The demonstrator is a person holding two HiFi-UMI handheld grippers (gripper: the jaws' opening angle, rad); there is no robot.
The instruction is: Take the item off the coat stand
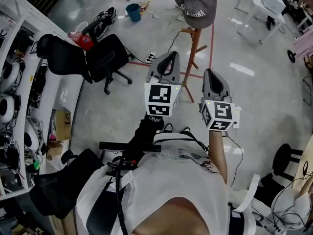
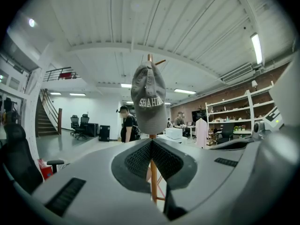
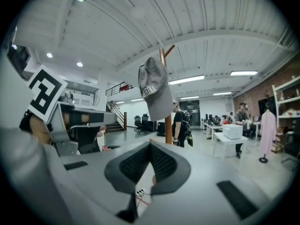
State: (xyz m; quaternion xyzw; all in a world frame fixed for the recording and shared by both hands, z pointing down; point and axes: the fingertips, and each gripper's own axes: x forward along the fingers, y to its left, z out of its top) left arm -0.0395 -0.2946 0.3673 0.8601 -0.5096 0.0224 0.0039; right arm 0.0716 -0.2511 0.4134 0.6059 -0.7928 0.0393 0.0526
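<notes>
A grey cap with white lettering hangs on top of a wooden coat stand ahead of me. In the head view both grippers are held up short of the stand, apart from it. The left gripper sits just left of the pole, and the right gripper just right of it. The left gripper view has the cap straight ahead above the shut left gripper, with the pole behind the jaws. The right gripper view shows the cap up and slightly right of the shut, empty right gripper.
A black office chair stands left of the stand, with a red bag and a blue bucket beyond it. White shelving lines the left. White tables stand far right. A person stands behind the stand.
</notes>
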